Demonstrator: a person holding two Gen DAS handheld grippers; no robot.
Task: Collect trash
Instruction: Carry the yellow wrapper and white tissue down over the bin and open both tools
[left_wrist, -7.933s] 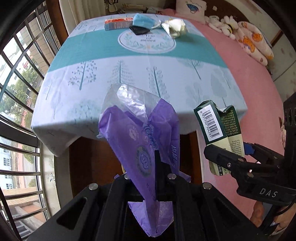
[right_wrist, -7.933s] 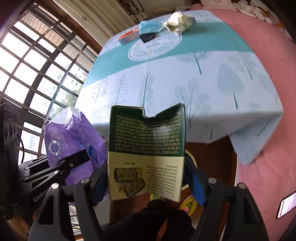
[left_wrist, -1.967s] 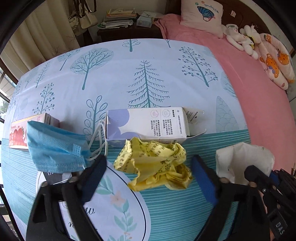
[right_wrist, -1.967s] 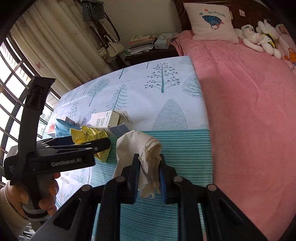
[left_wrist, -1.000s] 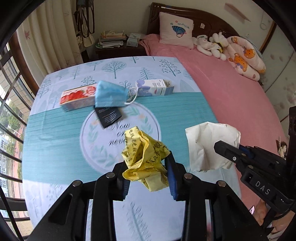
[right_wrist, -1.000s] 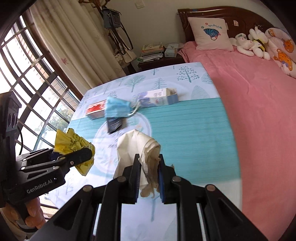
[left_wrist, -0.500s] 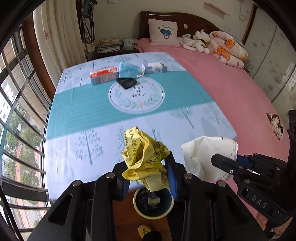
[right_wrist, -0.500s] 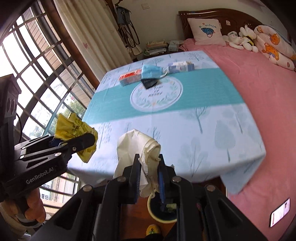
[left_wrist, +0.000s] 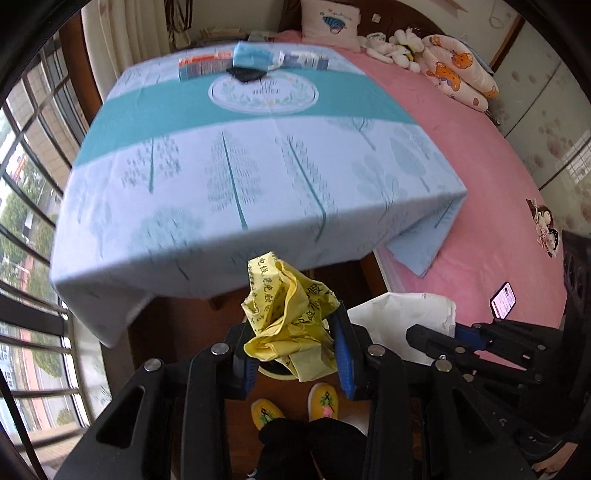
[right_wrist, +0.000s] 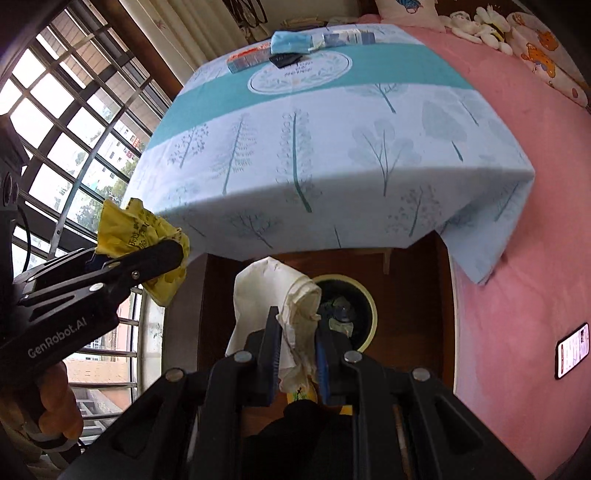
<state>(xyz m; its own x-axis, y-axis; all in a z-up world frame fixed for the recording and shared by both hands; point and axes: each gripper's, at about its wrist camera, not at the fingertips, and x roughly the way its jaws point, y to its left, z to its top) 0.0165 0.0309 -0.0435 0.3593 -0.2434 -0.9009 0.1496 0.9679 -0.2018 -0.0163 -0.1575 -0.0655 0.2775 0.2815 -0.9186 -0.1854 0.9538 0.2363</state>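
Yellow crumpled wrapper (left_wrist: 290, 317), printed with dark characters, sits pinched between the blue pads of my left tool (left_wrist: 295, 354), held out past the near edge of the desk (left_wrist: 258, 155). My right tool (right_wrist: 297, 354) is pressed together on a wad of white paper (right_wrist: 273, 295), which bulges up above its fingers.

Only the right wrist view gives me the bin (right_wrist: 364, 299): a round, pale-rimmed opening on the brown floor, just behind and to the right of the white paper, with some rubbish inside. In the left wrist view the yellow wrapper covers nearly all of that spot; I catch only a dark sliver under it. That view does show both yellow slippers (left_wrist: 295, 404) at the bottom, and the right tool with its white paper off to the right.

The right view shows the left tool from the side, over by the barred window (right_wrist: 74, 110), with the hand (right_wrist: 55, 410) gripping its handle.

Both views agree on the far end of the desk: a blue face mask (left_wrist: 255, 55), a red-printed carton (left_wrist: 203, 64), a pale carton (left_wrist: 304, 61) and a small dark packet (left_wrist: 247, 74). A phone (right_wrist: 572, 350) lies on the pink bed (right_wrist: 517, 258).
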